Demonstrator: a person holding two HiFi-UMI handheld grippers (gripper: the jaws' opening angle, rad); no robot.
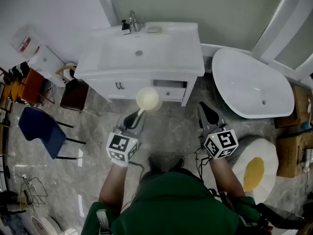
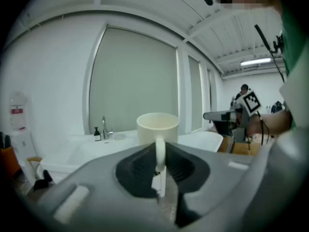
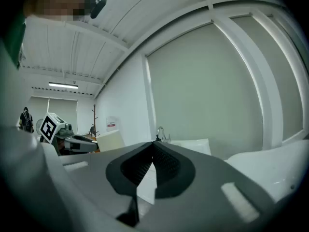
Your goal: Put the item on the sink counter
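1. Grip comes first: the left gripper [image 2: 159, 175] is clamped on the thin handle of the cream ceramic mug [image 2: 158, 127]. The mug stands upright in the air just beyond its jaws.
2. Beside it, the right gripper [image 3: 153, 146] has its jaws closed together on nothing.
3. Ahead of both lies the white rectangular sink counter [image 1: 188, 58], with its chrome tap [image 1: 133, 21] at the far edge. The mug hangs short of the counter, over the grey marbled floor [image 1: 171, 131].
4. As I judge it, the pick-up is done. Carrying the mug forward, setting it on the counter's flat rim and letting go are left.
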